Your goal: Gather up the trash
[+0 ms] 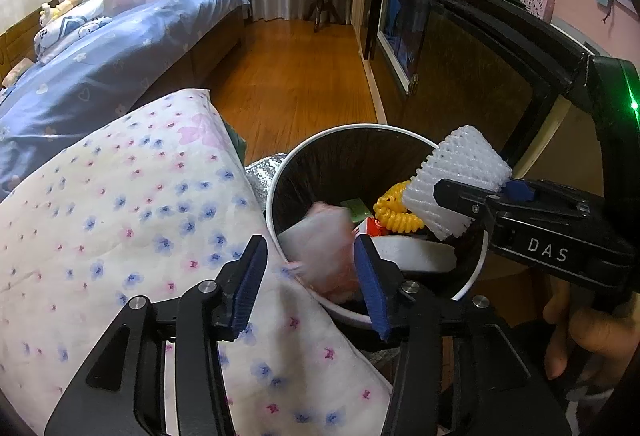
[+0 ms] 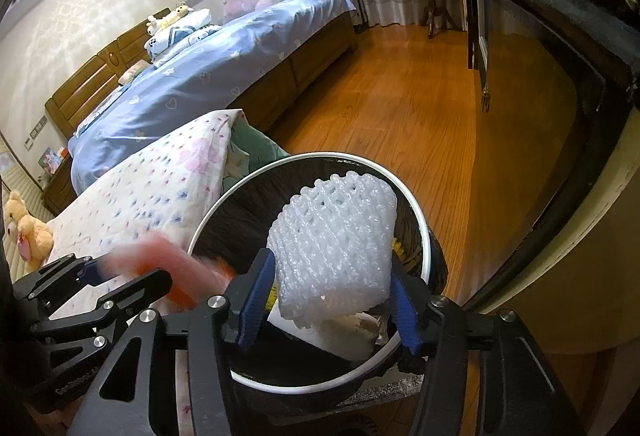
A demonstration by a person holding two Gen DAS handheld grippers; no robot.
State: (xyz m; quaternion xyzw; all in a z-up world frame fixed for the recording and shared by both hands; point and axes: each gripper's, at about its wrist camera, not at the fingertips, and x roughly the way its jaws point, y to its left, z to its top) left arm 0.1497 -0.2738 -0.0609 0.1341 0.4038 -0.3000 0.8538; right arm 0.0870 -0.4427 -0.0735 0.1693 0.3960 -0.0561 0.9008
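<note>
1. Dropping trash into the bin (image 1: 276, 187) looks like the step in hand: both pairs of tongs hang over its round white-rimmed mouth.
2. A white foam net sleeve (image 2: 336, 248) sits between the blue pads of the right tongs (image 2: 332, 300), right above the bin. The jaws stand wide; whether the pads still press on the foam I cannot tell, so it looks to be at the point of release.
3. A pale pink wrapper (image 1: 320, 244), blurred as if falling, is between the jaws of the left tongs (image 1: 316, 276), which stand apart and do not grip it.
4. Next, I judge, both pieces need to fall clear into the bin, and the tongs must lift away without catching the rim.
5. The foam sleeve is soft, light and springy, with a lattice of holes; it may cling to a ribbed pad.
6. Inside the dark-lined bin lie a yellow coiled cord (image 1: 394, 207), a white bowl-like piece (image 1: 416, 256) and small red and green scraps.
7. A quilted, flower-printed blanket (image 1: 120, 220) lies just beside the bin; a bed (image 2: 224, 75) with blue bedding and a glossy wooden floor (image 2: 400, 107) lie beyond.
</note>
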